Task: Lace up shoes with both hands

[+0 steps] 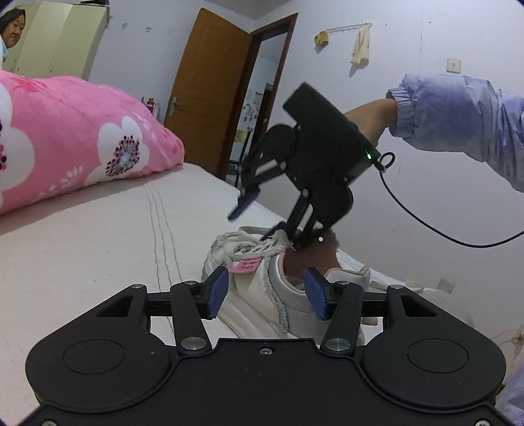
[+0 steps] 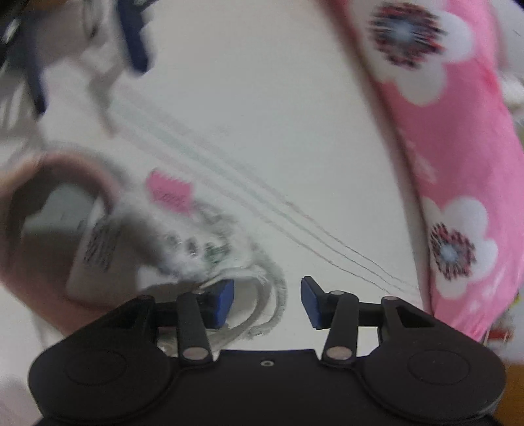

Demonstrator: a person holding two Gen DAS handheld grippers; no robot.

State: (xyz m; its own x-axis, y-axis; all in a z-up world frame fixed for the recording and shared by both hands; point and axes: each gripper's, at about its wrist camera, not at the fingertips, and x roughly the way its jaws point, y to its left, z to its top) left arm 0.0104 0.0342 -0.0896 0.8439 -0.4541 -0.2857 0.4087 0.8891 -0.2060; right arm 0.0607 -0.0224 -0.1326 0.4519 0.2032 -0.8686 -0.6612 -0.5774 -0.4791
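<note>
A white shoe [image 1: 258, 304] with grey frayed laces [image 1: 249, 246] and a pink tag [image 1: 247, 264] lies on the bed. My left gripper [image 1: 267, 293] stands open just in front of the shoe's side, and its blue pads [image 1: 217, 291] show no grip on it. My right gripper [image 1: 258, 218] hangs over the laces, pointing steeply down, held by a hand in a lilac sleeve [image 1: 458, 114]. In the blurred right wrist view the right gripper [image 2: 268, 303] is open. Lace loops [image 2: 271, 295] lie beside its left pad [image 2: 222, 301], unpinched. The shoe's opening [image 2: 49, 213] is at the left.
The shoe rests on a white sheet [image 1: 98, 236] with stitched lines. A pink flowered quilt [image 1: 65, 131] is heaped at the back left. A black cable [image 1: 425, 226] trails from the right gripper. A second white shoe [image 1: 353, 275] lies behind the first. A person [image 1: 11, 26] is at the far left corner.
</note>
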